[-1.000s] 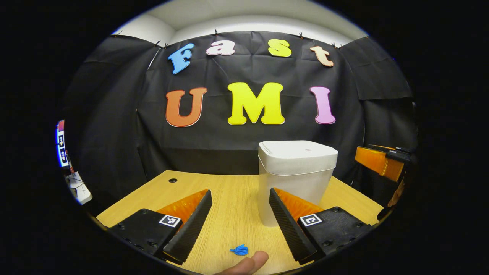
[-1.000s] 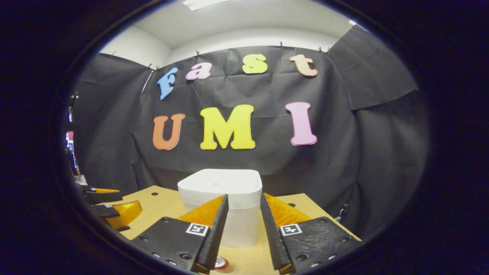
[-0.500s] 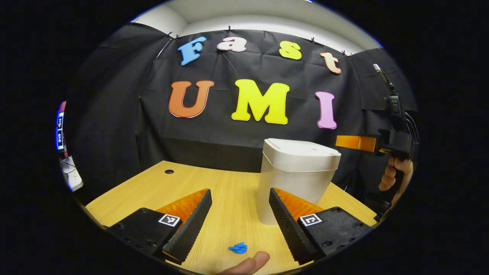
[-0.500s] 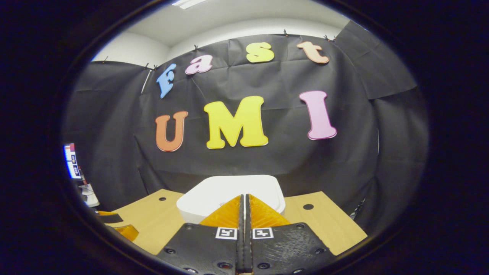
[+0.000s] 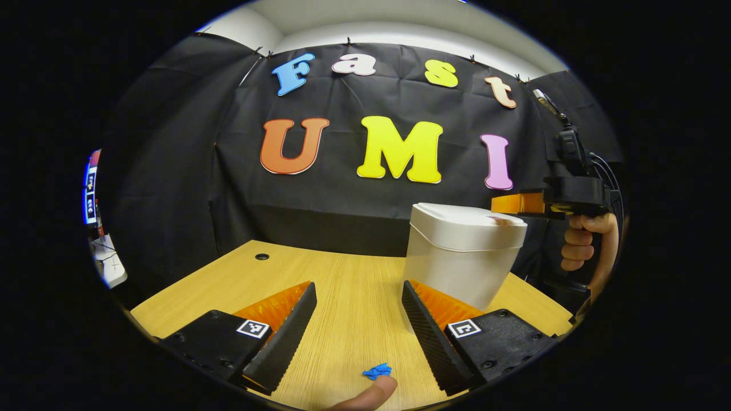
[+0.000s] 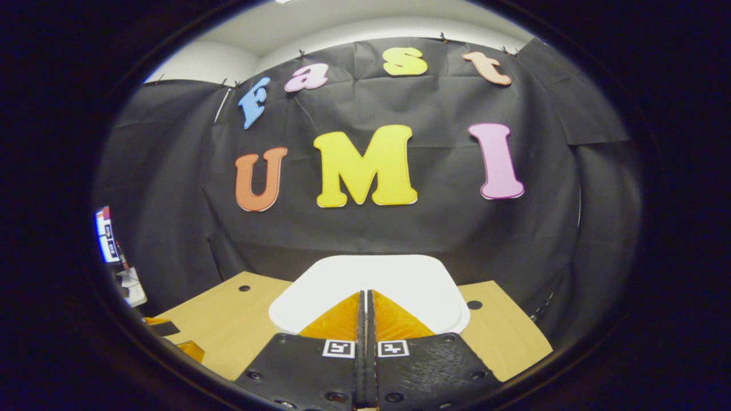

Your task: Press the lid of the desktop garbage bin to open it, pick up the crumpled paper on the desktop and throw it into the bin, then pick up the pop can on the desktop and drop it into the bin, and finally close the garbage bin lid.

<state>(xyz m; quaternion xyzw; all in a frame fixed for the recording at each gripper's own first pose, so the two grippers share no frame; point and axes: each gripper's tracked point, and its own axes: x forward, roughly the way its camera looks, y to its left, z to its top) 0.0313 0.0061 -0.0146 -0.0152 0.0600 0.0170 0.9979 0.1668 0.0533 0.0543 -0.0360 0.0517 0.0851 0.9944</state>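
Garbage bin (image 5: 462, 254): a white desktop bin, seen upright on the wooden desktop (image 5: 342, 285) in the left gripper view, toward the desk's right part, in front of the booth's black cloth wall.
Lid (image 6: 365, 279): closed and flat on the bin – in the right gripper view its white top is seen from above, just past the right gripper's tips.
Right gripper (image 6: 365, 294): its two fingers are pressed together with nothing between them; the tips are held over the near part of the lid. In the left gripper view the same tool (image 5: 508, 204) is seen reaching level over the bin's right edge, just above the lid; actual contact cannot be told.
Hand (image 5: 582, 248): wrapped around the right gripper's handle, to the right of the bin.
Crumpled paper (image 5: 377, 371): a small blue scrap lying on the desktop, in front of the bin and to its left, between the left gripper's fingers and nearer the camera.
Fingertip (image 5: 374, 394): a person's fingertip at the bottom edge, just beside the blue paper.
Left gripper (image 5: 358, 283): fingers spread wide, nothing held – it is poised above the desktop, left of and in front of the bin.
Cable holes: one dark round hole (image 5: 262, 257) in the desktop far left of the bin; another (image 6: 473, 305) is seen just right of the lid.
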